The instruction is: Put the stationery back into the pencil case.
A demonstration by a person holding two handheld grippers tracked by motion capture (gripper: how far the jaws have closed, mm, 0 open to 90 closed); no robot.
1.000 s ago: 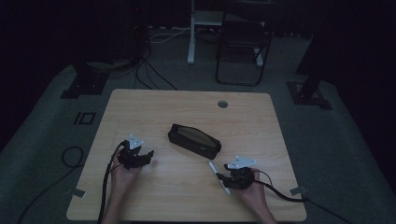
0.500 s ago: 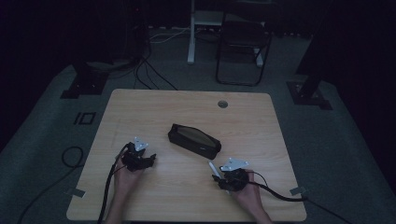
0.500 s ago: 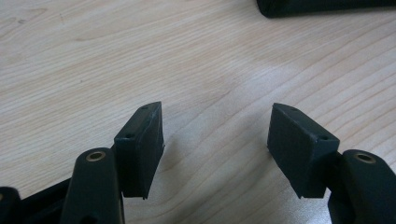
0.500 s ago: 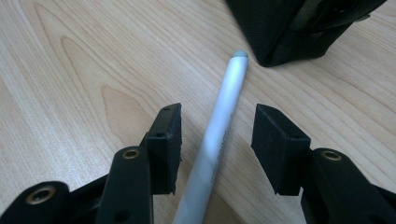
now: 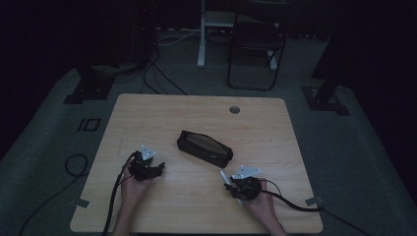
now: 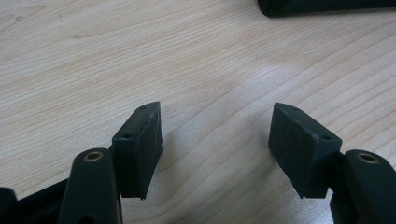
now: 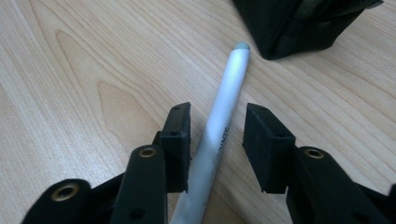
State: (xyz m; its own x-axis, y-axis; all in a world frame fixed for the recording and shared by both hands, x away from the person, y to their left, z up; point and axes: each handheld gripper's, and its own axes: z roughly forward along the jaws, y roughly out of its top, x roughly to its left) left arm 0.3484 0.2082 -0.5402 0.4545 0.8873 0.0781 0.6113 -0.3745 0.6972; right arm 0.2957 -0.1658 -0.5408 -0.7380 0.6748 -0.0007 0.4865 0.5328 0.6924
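A white pen (image 7: 233,70) lies on the wooden table (image 5: 196,113), its tip toward a black zip pouch (image 5: 204,147). My right gripper (image 7: 217,126) straddles the pen's barrel. Its jaws have just been closing around it, with a gap still showing at the right pad, so it is open. In the high view the right gripper (image 5: 231,182) sits at the front right, over the pen (image 5: 223,175). My left gripper (image 6: 215,126) stands open over bare wood with nothing between its jaws, which have just widened a little. From above, the left gripper (image 5: 155,169) is left of the pouch.
The pouch's edge (image 6: 327,5) lies ahead of the left jaws, and its corner (image 7: 303,23) just beyond the pen's tip. A cable hole (image 5: 234,109) sits near the table's far edge. A chair (image 5: 255,44) and stands are on the floor beyond.
The right gripper has edged left over the pen and its jaws have narrowed around it. The left hand has stayed almost still.
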